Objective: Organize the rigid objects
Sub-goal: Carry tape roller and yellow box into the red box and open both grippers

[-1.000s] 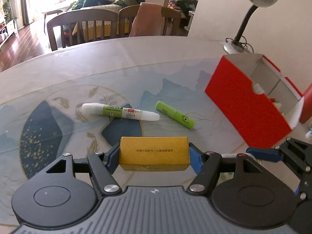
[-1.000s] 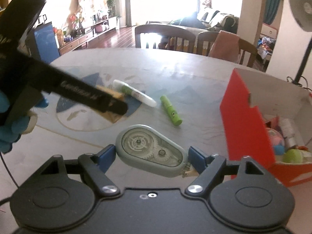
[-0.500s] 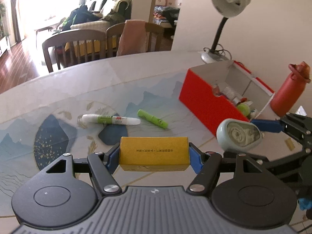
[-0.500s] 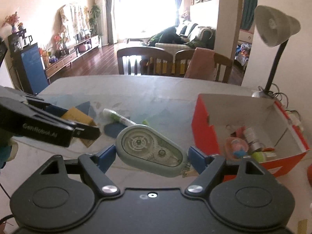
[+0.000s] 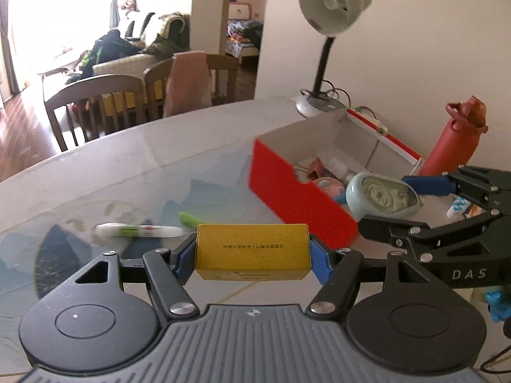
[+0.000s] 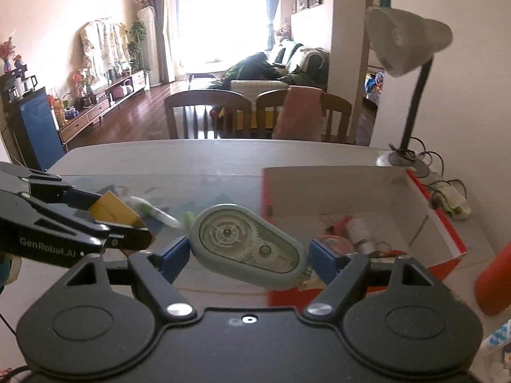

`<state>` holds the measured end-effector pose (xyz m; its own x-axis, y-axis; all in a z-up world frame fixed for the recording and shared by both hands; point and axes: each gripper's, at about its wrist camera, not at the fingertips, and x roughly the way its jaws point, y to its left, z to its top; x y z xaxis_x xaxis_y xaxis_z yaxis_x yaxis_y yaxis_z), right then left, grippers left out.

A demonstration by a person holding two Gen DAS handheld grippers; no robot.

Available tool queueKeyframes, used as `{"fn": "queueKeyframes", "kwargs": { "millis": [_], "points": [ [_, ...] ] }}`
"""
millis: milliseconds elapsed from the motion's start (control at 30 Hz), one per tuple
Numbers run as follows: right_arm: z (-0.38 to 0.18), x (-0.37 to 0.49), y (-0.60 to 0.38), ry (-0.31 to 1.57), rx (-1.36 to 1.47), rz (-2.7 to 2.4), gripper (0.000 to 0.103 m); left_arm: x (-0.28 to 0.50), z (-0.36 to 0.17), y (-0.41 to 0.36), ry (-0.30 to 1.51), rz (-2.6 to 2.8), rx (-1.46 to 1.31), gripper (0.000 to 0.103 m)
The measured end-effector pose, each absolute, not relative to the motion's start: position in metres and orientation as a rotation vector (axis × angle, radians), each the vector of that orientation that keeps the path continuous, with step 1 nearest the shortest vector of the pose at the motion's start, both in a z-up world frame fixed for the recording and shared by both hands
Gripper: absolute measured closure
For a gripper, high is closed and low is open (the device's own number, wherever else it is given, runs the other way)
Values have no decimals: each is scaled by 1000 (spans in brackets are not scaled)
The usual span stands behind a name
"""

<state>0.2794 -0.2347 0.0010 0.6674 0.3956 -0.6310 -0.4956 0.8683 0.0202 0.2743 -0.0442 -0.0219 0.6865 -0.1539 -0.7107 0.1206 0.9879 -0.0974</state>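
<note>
Our left gripper (image 5: 252, 253) holds a yellow box (image 5: 252, 250) with a line of small dark print we cannot read, and our right gripper (image 6: 249, 250) holds a grey-green correction tape dispenser (image 6: 247, 245) with clear gears; both are above the table (image 5: 159, 159). Only the left wrist view shows the whole red bottle (image 5: 455, 140) beside the red box (image 5: 297, 191), and "DAS" on the right gripper. The right wrist view shows "GenRobot.AI" on the left one.

The left gripper (image 5: 252, 255) was held angled downward, its blue pads clamped on a yellow box (image 5: 252, 252). The right gripper (image 6: 249, 252) was held beside it at a like tilt, clamped on a grey tape dispenser (image 6: 249, 245).
</note>
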Motion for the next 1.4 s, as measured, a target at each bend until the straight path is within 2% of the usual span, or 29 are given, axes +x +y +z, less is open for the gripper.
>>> {"fn": "queueKeyframes", "kwargs": {
  "millis": [767,1400],
  "points": [
    [-34,377,-352,727,-156,419,22,405,-43,-170,871,-169,-1,33],
    [-77,433,-345,794,-289,455,22,514,-103,-210,1037,-82,84,33]
  ]
}}
